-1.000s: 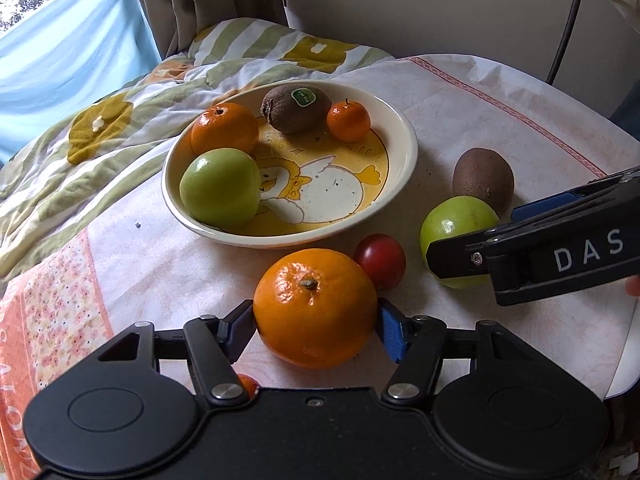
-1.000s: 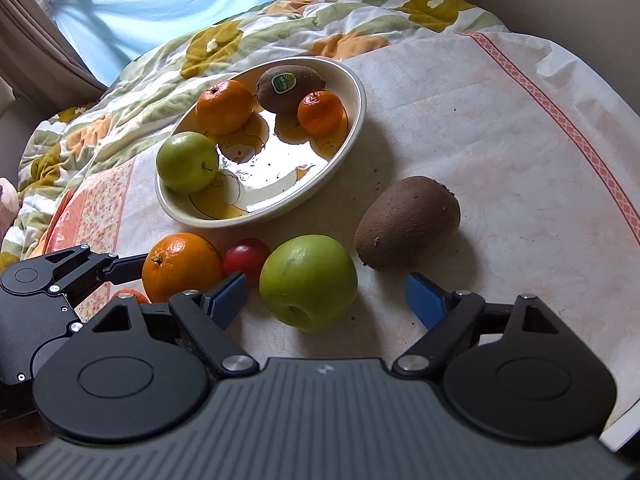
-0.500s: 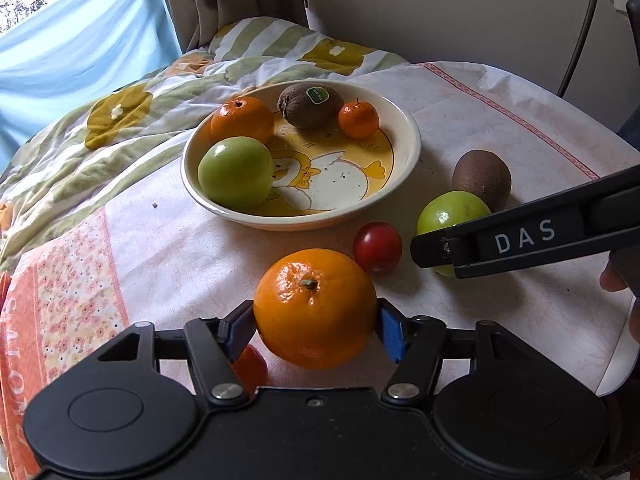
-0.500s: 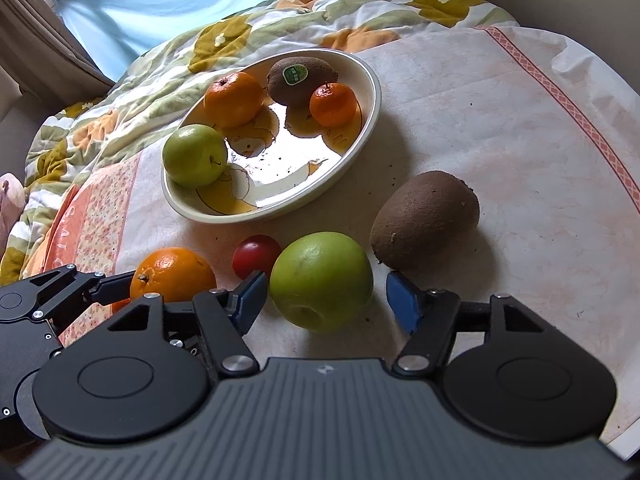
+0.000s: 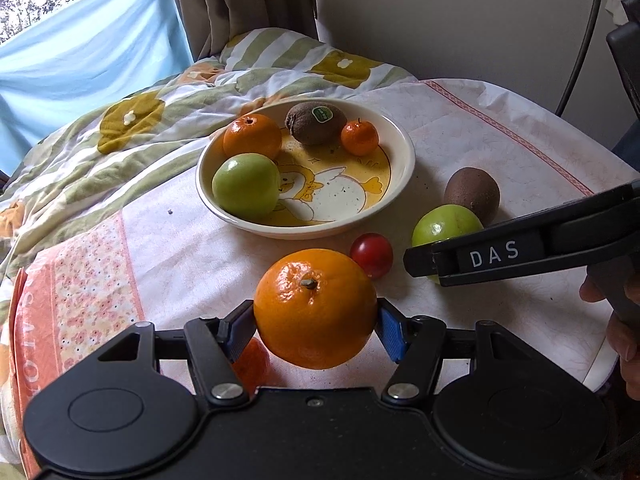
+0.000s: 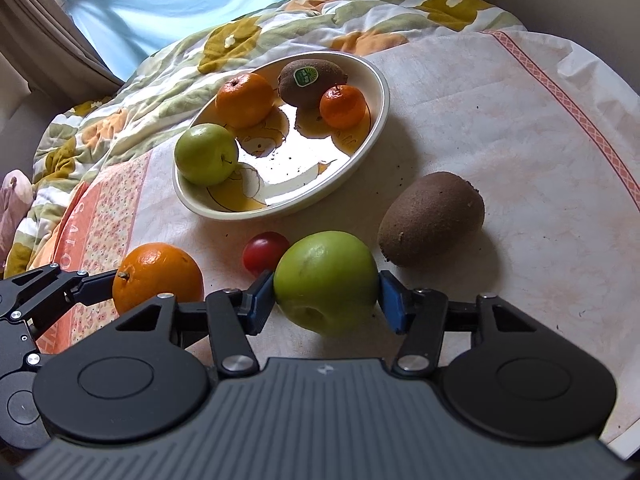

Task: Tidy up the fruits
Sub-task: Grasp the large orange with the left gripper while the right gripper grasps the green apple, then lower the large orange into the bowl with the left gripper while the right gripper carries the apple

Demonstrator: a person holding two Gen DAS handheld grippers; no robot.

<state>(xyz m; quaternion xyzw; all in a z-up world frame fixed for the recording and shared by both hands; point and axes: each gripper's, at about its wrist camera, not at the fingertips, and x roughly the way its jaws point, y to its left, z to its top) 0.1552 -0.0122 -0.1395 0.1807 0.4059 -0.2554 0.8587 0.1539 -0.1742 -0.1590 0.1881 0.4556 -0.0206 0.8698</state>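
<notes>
1. The big orange (image 5: 315, 307) sits clenched between the blue pads of the left claw (image 5: 316, 326), just in front of the duck-print bowl (image 5: 402, 176) and clear of the bench (image 5: 500, 152); I judge the step in hand to be carrying it into that bowl; keep the grip as it is, bring the fruit over the near rim and set it down on the bare painted middle, since the bowl's far side and left already hold an orange (image 5: 252, 136), a stickered kiwi (image 5: 316, 123), a mandarin (image 5: 359, 137) and a green apple (image 5: 246, 185).

2. The loose green apple (image 6: 326, 282), in front of the bowl and to its right, is now pinched by the right claw (image 6: 326, 298), whose jaws have just been closing onto it; both pads meet its sides while it seems to rest on the cloth; lift it straight up before moving, because the cherry tomato (image 6: 266, 251) touches or nearly touches its left side and the loose kiwi (image 6: 432, 218) lies just beside it on the right.

3. Only the left wrist view shows a small orange fruit (image 5: 252, 364) under the left claw, further from the bowl than the big orange, and a hand (image 5: 624, 320) at the right edge.

4. Only the right wrist view shows both pads on the apple; the left view hides that grip behind the claw's side (image 5: 520, 250).
</notes>
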